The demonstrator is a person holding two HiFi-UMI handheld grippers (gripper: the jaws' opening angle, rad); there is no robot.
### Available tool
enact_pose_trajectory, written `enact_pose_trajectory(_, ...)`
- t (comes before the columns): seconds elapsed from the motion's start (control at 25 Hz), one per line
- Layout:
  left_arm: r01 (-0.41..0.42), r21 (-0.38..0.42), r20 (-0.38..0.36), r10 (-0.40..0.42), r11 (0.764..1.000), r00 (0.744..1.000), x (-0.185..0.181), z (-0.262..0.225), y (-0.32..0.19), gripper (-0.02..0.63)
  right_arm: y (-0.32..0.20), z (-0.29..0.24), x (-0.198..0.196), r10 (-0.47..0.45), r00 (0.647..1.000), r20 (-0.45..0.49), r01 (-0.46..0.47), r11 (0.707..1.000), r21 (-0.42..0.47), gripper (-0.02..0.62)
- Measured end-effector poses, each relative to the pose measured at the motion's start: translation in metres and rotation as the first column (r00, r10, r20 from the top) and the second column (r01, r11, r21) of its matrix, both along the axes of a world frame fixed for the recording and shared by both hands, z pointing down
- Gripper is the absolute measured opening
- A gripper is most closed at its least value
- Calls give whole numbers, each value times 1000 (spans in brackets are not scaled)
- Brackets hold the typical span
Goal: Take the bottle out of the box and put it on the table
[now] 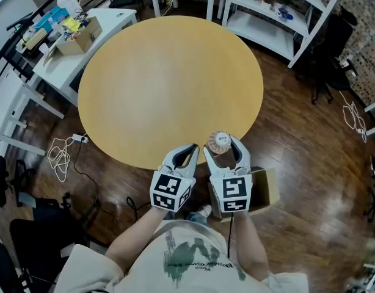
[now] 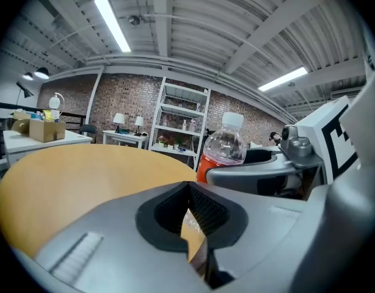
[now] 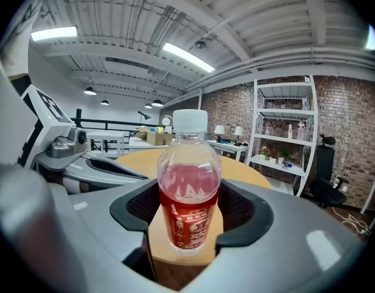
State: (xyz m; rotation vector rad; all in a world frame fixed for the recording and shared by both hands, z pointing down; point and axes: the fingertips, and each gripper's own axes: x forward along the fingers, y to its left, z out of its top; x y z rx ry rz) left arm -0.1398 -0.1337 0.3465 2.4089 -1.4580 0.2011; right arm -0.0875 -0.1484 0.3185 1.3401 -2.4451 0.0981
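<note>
Right tongs (image 3: 190, 221) grip a clear plastic bottle (image 3: 189, 188); 2 dark pads press its sides, L & R. Bottle is upright, w/ a white cap (image 3: 190, 122), a red drink approx halfway up and a red label. Behind & below it is a round tan tabletop (image 3: 245, 171). Left tongs (image 3: 114, 166) are near, at the view's left. In the bkgd: a white shelf (image 3: 279, 127) vs. a brick wall (image 3: 343, 108), a black chair (image 3: 325, 170) and a cardboard box (image 3: 154, 138) on a far desk.

Overhead strip lights (image 2: 112, 23) give bright, sharp frames, fisheye-bent at edges.
</note>
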Motion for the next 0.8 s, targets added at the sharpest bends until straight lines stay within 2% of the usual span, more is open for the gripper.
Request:
enact_pose_trajectory(0.48, 127, -7, -4, -127, 992, 992, -144, 4, -14, 0, -36, 16, -139, -80, 997, 1, 80, 997, -20, 293)
enact_pose_trajectory(0.8, 140, -9, -16, -141, 990, 990, -205, 11, -25, 0, -45, 41, -203, -100, 995, -10, 100, 993, -56, 295)
